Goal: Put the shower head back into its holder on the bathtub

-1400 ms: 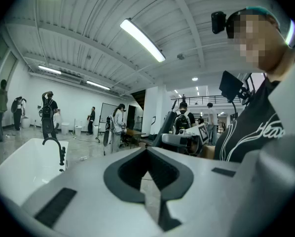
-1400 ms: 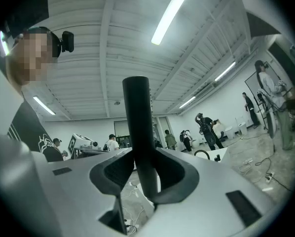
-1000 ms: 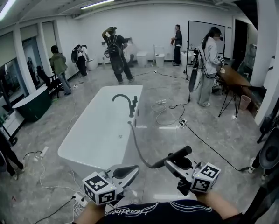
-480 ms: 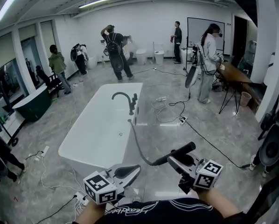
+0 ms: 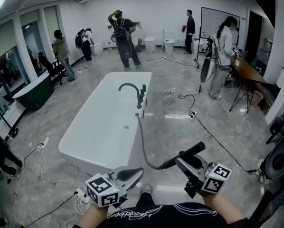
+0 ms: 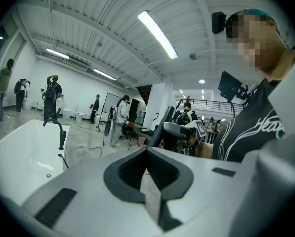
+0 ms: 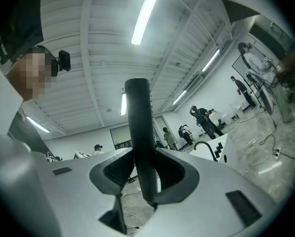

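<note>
- One white bathtub (image 5: 101, 127) fills the middle of the floor. Compared with a second ago it lies a little nearer in the head view, its far end reaches higher in the picture, and less of the ceiling shows above it.
- Six people (image 5: 124, 37) we can count around the room: five near the far wall and on the right side, and one cut by the left edge. They stand about where they stood before.
- Two grippers are at the bottom of the head view, almost in the same places as a second ago.
- The left gripper (image 5: 139, 171) has its jaws fully together, with nothing between them.
- The right gripper (image 5: 185, 161) has its jaws set wide but pressing on the black handle of the shower head (image 5: 193, 151), as before.
- One shower head is there. It is in the air in front of us, well apart from the bathtub and near its closest end.
- One dark hose (image 5: 142, 141) curves from the tub rim to the handle.
- One black arched faucet (image 5: 130, 88) stands on the right rim, with small black fittings (image 5: 143, 90) just beside it. We cannot tell which of them is the holder.
- One shoe (image 5: 145, 189) now shows between the grippers; earlier it did not.
</note>
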`<control>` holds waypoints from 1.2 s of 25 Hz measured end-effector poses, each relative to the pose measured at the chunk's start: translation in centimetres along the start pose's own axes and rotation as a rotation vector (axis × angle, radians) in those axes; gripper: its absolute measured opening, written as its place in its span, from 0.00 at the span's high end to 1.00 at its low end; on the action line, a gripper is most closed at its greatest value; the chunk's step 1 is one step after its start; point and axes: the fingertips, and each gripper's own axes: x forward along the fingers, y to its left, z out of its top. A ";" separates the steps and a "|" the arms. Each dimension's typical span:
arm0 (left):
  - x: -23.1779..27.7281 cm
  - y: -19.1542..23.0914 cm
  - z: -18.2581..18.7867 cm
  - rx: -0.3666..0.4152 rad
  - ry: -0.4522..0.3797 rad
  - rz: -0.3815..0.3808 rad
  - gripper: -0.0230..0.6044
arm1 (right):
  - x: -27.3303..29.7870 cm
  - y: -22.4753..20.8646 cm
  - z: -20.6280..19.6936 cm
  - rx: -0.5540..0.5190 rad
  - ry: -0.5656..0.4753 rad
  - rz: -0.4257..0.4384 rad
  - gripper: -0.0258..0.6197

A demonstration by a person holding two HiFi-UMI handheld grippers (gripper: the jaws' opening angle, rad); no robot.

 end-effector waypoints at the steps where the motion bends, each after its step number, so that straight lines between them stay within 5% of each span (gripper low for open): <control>1: 0.4 1.1 0.1 -0.009 -0.001 -0.002 0.96 | 0.7 -0.7 0.1 0.004 0.003 -0.001 0.74; 10: 5.5 13.3 0.3 -0.073 0.048 -0.039 0.96 | 8.9 -9.6 1.2 0.067 0.003 -0.046 0.75; 26: 11.9 29.2 -1.6 -0.022 0.189 -0.164 0.94 | 22.1 -20.7 7.7 0.113 -0.088 -0.117 0.75; 30: 13.7 30.2 -3.1 -0.035 0.221 -0.257 0.73 | 23.9 -21.6 9.1 0.104 -0.107 -0.134 0.75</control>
